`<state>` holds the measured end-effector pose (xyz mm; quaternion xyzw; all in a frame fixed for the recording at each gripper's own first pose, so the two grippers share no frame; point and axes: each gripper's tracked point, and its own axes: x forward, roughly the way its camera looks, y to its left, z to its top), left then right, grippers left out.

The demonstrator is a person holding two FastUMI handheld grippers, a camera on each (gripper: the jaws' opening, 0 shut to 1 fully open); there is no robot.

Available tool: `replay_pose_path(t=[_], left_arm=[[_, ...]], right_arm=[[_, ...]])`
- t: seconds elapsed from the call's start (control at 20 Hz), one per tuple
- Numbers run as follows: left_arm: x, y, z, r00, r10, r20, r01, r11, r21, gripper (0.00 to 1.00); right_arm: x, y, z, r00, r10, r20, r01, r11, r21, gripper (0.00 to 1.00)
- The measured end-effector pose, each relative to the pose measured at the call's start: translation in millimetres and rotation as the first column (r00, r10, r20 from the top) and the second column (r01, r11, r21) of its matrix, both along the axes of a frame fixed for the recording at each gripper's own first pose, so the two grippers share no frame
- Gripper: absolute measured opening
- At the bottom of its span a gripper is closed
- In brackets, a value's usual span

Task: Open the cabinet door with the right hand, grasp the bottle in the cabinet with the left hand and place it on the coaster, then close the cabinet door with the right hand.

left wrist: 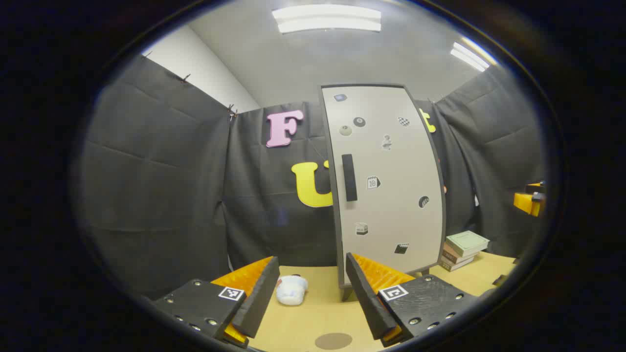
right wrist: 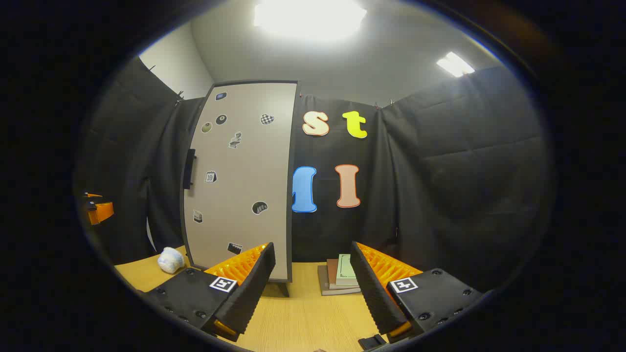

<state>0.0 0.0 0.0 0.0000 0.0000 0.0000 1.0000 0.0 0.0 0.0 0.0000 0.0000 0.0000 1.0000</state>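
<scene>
A tall pale cabinet (left wrist: pixel 391 195) stands on a light wooden table (left wrist: pixel 303 318), its door (left wrist: pixel 386 215) closed and dotted with small stickers, a dark vertical handle (left wrist: pixel 348 177) near its left edge. The bottle cannot be seen behind the closed door. In the left gripper view, the left gripper (left wrist: pixel 310 293) hangs with fingers spread wide, holding nothing. A round brown coaster (left wrist: pixel 333 341) lies on the table just below it, and a crumpled white object (left wrist: pixel 291 289) rests near the cabinet's foot. A stack of books (left wrist: pixel 462 249) sits to the cabinet's right. In the right gripper view, the right gripper (right wrist: pixel 313 288) is likewise wide apart and empty, facing the cabinet's right edge.
</scene>
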Motion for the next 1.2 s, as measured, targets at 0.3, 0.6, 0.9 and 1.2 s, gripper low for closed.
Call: replay_pose_path(t=[0.3, 0.6, 0.9, 1.2], left_arm=[[-1, 1, 1, 1.000, 0.020, 0.000, -0.020, 1.000, -0.012, 0.85], [-4, -1, 3, 1.000, 0.031, 0.000, -0.031, 1.000, -0.004, 0.86], [-5, -13, 10, 0.999, 0.033, 0.009, -0.033, 0.999, 0.006, 0.86], [-9, -25, 9, 0.998, 0.062, 0.003, -0.062, 0.998, 0.008, 0.84]], right_arm=[[2, -4, 1, 1.000, 0.010, 0.001, -0.010, 1.000, -0.002, 0.97], [4, -7, 0, 1.000, 0.024, 0.005, -0.024, 1.000, -0.004, 0.97], [7, -17, 0, 1.000, 0.023, 0.007, -0.023, 1.000, 0.003, 0.97], [21, -20, 5, 0.999, 0.051, 0.004, -0.051, 0.999, 0.013, 0.97]])
